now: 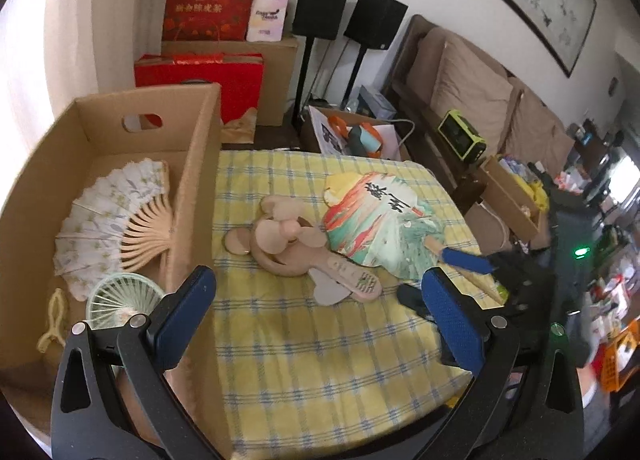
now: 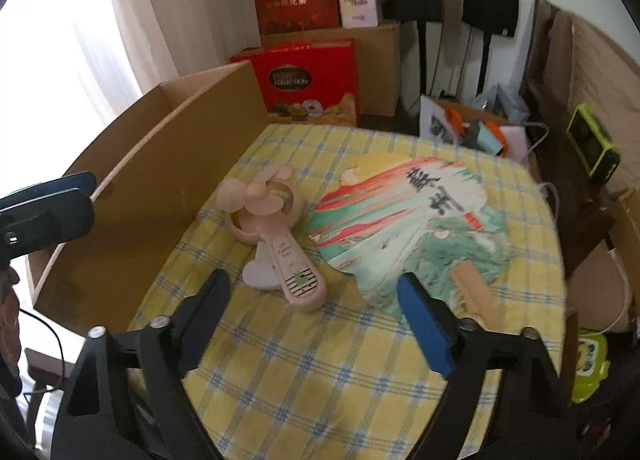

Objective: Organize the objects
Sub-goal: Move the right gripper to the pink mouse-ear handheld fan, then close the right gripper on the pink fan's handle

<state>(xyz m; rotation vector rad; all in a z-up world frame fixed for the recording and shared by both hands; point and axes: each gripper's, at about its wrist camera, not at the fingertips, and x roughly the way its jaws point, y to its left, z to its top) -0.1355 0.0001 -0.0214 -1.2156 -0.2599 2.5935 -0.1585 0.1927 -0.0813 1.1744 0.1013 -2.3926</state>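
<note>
A pink handheld fan (image 1: 304,248) (image 2: 276,236) and a painted paddle fan (image 1: 380,215) (image 2: 412,219) lie on the yellow checked cloth (image 1: 300,340) (image 2: 320,372). A cardboard box (image 1: 192,163) (image 2: 168,179) at the left holds a white folding fan (image 1: 108,215), a mint round fan (image 1: 120,300) and a yellow clip (image 1: 54,324). My left gripper (image 1: 320,300) is open and empty above the cloth beside the box. My right gripper (image 2: 316,300) is open and empty just short of both fans; in the left wrist view it (image 1: 444,280) straddles the paddle's wooden handle (image 2: 476,296).
Red gift boxes (image 1: 208,3) (image 2: 308,75) and cartons stand behind the box. Two black speakers (image 1: 348,11) on stands are at the back. A sofa (image 1: 472,99), a green device (image 1: 460,135) and cluttered boxes (image 1: 516,195) line the right side.
</note>
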